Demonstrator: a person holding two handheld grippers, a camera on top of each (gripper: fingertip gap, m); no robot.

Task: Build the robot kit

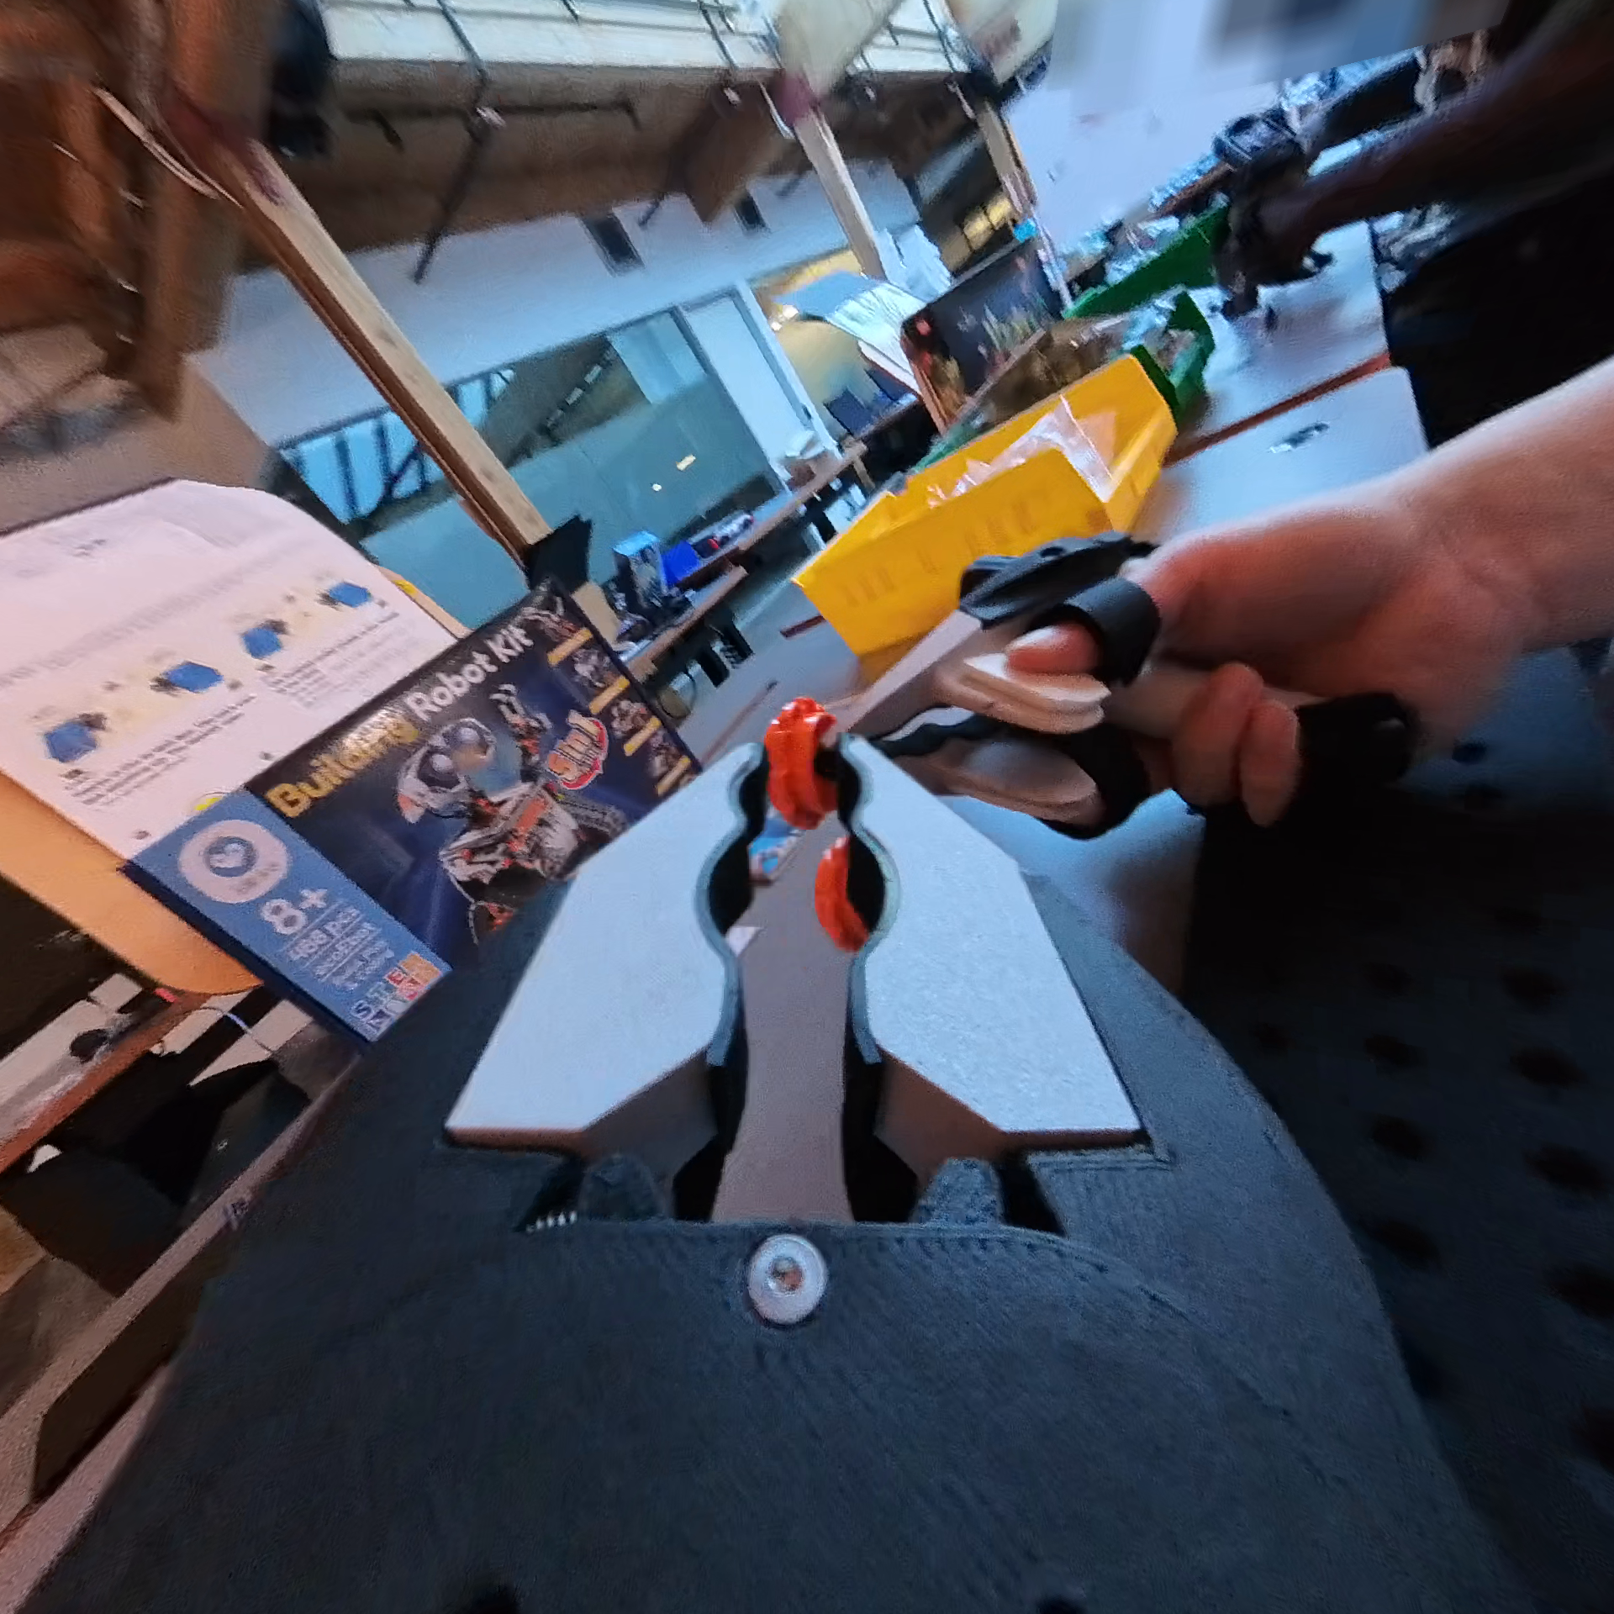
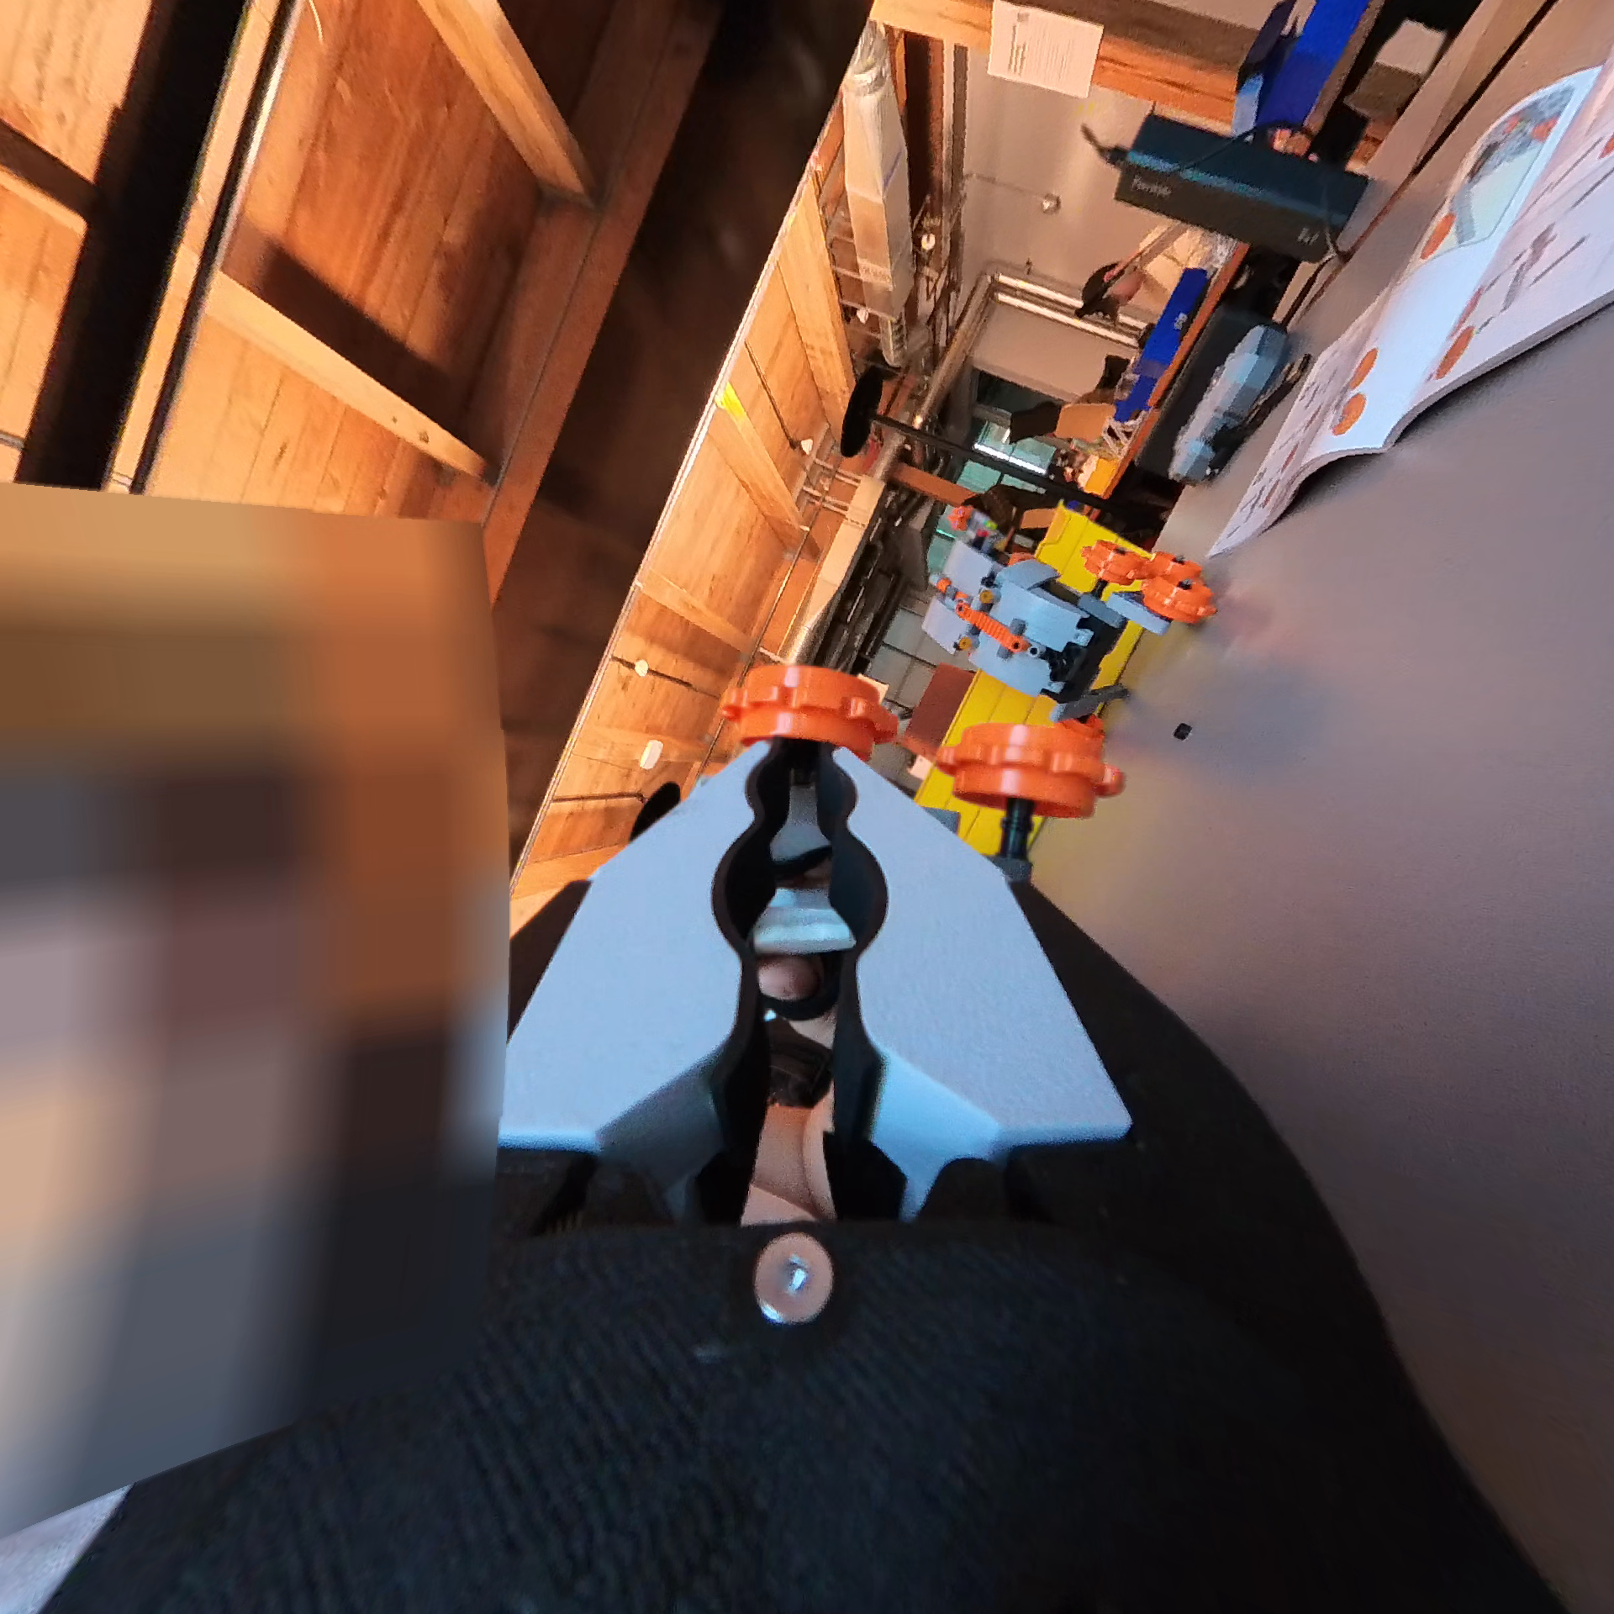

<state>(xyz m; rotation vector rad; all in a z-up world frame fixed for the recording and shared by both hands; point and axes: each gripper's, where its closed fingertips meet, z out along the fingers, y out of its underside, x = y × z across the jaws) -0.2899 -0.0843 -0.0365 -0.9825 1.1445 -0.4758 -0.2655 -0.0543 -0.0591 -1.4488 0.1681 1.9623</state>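
Observation:
My left gripper (image 1: 802, 762) is closed at its tips on a small orange gear wheel (image 1: 796, 773) with a black pin. A second orange wheel (image 1: 840, 893) sits lower, against the inside of the right-hand finger. My right gripper (image 1: 882, 742), held by a hand (image 1: 1310, 629), reaches in from the right and meets the same wheel. In the right wrist view my right gripper (image 2: 799, 758) is closed at its tips under an orange wheel (image 2: 808, 712). Another orange wheel (image 2: 1031, 769) on a black axle stands just to its right. Both are held above the grey table (image 2: 1397, 830).
A robot kit box (image 1: 419, 812) and an instruction sheet (image 1: 175, 629) stand at the left. A yellow bin (image 1: 1004, 515) and green bins (image 1: 1175, 349) lie beyond, with another person's arm (image 1: 1441, 166). A grey and orange built model (image 2: 1031, 611) and an open booklet (image 2: 1485, 262) lie on the table. About 5 cm separates my left fingertips from my right.

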